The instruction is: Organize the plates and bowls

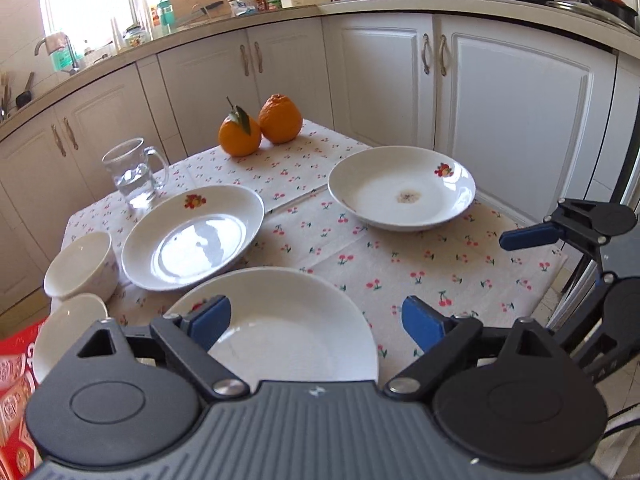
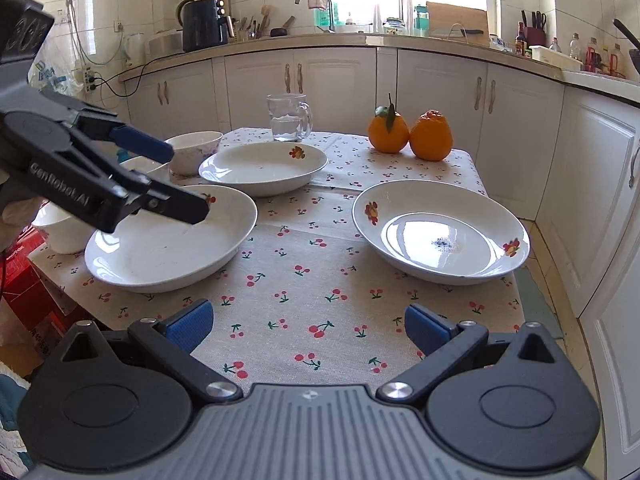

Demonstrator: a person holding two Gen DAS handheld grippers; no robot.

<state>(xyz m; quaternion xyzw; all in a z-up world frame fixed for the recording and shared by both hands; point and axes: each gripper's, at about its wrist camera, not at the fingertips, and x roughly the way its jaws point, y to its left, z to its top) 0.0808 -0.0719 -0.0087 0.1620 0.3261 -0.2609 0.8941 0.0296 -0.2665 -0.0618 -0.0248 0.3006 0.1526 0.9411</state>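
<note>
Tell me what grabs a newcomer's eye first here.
Probably the two oranges at the far edge of the cherry-print tablecloth, the brightest things in view. Next, three white plates spread over it: one near left with the open left claw over it, one behind, one on the right. A glass mug of water stands at the back.

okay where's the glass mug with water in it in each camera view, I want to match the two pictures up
Left wrist view: the glass mug stands upper left on the tablecloth, behind the middle plate.
Right wrist view: the glass mug stands top centre at the table's far edge, behind that same plate.
Shared landmark: the two oranges, to the mug's right in both views.
</note>
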